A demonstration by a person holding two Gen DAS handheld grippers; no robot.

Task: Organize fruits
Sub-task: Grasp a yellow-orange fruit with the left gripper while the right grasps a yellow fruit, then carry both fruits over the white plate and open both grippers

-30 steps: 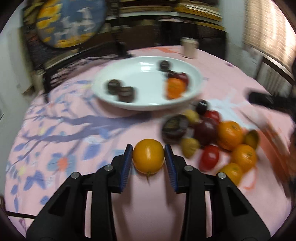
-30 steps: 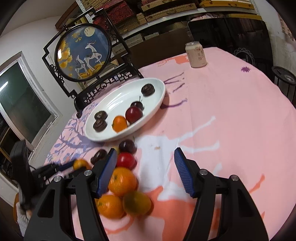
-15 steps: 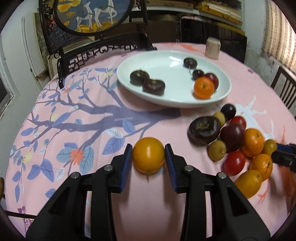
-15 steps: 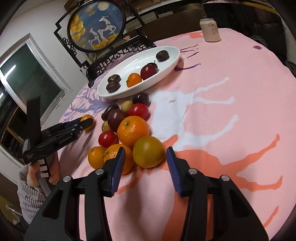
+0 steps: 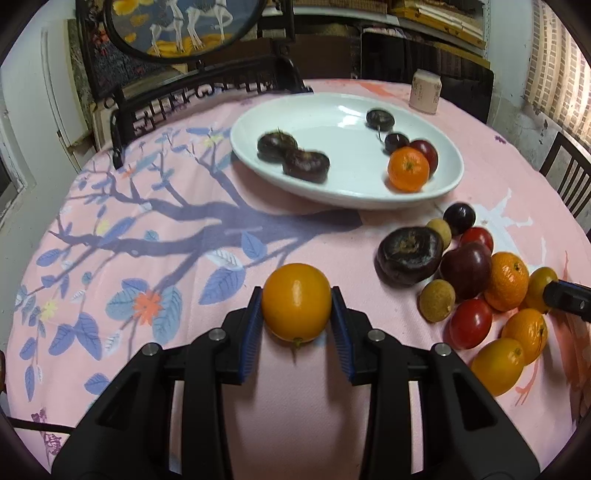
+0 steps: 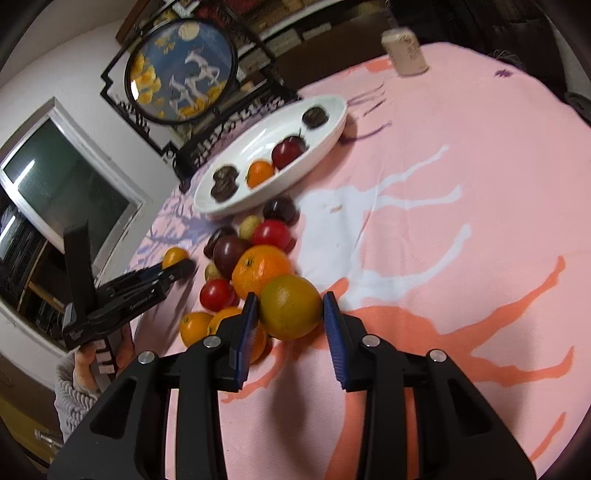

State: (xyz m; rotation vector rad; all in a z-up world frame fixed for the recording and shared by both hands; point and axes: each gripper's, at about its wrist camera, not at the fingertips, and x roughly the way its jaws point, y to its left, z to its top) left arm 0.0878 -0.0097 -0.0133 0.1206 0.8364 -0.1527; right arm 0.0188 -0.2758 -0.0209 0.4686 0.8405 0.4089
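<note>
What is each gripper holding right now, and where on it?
The left gripper clamps an orange fruit across its sides. The right gripper brackets a greenish-orange fruit; contact cannot be confirmed.

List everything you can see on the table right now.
Plate: one, white, mid-table.
Plate fruits: six; three dark brown, one cherry, one red plum, one mandarin.
Pile: about ten fruits, orange, red, dark, tan; on cloth near plate.
Can: one, beige, beyond plate.
Cloth: pink, blue branches.
Screen: round, black frame, far edge.
Left hand-held gripper: black, blue pads, shut on orange.
Right hand-held gripper: flanks green-yellow orange at pile's edge; grip unclear.
</note>
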